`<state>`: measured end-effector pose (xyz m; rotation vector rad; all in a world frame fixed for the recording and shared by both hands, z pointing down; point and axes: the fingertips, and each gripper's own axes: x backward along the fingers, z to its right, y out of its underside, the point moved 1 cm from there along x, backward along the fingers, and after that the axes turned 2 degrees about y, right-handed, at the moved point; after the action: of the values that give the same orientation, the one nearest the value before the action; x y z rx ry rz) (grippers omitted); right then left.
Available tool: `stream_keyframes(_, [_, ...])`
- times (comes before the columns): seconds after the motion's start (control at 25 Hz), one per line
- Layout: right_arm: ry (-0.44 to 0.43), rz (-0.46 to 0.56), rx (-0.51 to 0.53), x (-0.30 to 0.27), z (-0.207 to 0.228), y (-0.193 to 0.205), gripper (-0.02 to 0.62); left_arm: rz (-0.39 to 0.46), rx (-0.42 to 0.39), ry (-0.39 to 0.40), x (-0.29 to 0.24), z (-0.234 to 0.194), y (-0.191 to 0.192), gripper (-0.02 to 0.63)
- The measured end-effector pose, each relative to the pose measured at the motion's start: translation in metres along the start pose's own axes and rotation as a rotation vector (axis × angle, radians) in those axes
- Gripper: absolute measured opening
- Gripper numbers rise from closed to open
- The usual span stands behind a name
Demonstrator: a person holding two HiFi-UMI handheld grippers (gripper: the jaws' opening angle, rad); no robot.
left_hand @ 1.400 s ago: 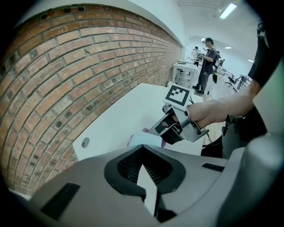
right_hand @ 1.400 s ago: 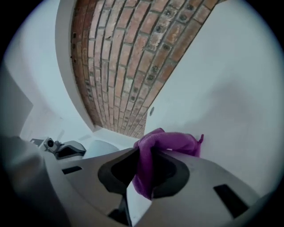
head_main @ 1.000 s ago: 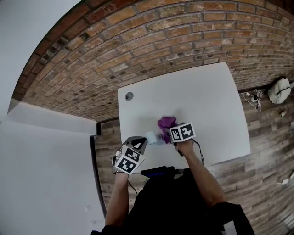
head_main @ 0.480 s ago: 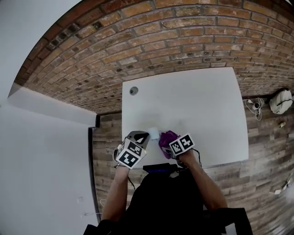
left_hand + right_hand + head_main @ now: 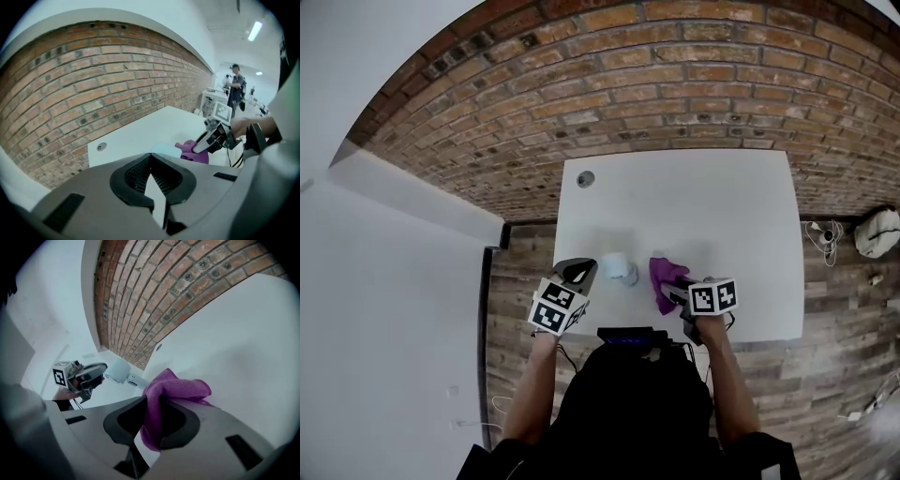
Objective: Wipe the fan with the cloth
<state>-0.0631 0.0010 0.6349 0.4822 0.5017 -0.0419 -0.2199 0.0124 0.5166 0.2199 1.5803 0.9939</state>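
1. The white table carries all the work near its front edge, close to me. I'd keep the strokes short and low there.
2. My left claw is closed tight with its tips right at the fan. I cannot tell whether they nip it. I judge its job is bracing.
3. My right claw is clamped on the purple cloth, with a loose fold bunched beyond the jaws.
4. To wipe well, I'd lead with that fold rather than the hard tips, press lightly, and stroke toward the braced side so nothing skids.
5. The small white fan lies on the table between the claws, just left of the cloth and seemingly apart from it.
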Motion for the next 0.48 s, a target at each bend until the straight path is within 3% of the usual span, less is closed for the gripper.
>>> stream_keyframes(0.16, [-0.025,0.101,-0.105,0.013,0.005,-0.008,0.063,0.044,0.216,0.021,0.008,-0.026,0.040,0.002])
stream_keyframes(0.24, [-0.034,0.136,-0.137,0.015,0.003,-0.011,0.063,0.014,0.265,0.074,0.000,-0.027,0.069,0.136])
stream_keyframes(0.36, [-0.031,0.155,-0.143,0.016,-0.003,-0.014,0.063,0.015,0.237,0.169,-0.018,-0.012,0.086,0.167])
stream_keyframes(0.48, [-0.003,0.160,-0.150,0.014,-0.007,-0.012,0.063,0.025,0.103,0.249,-0.045,0.005,0.085,0.167])
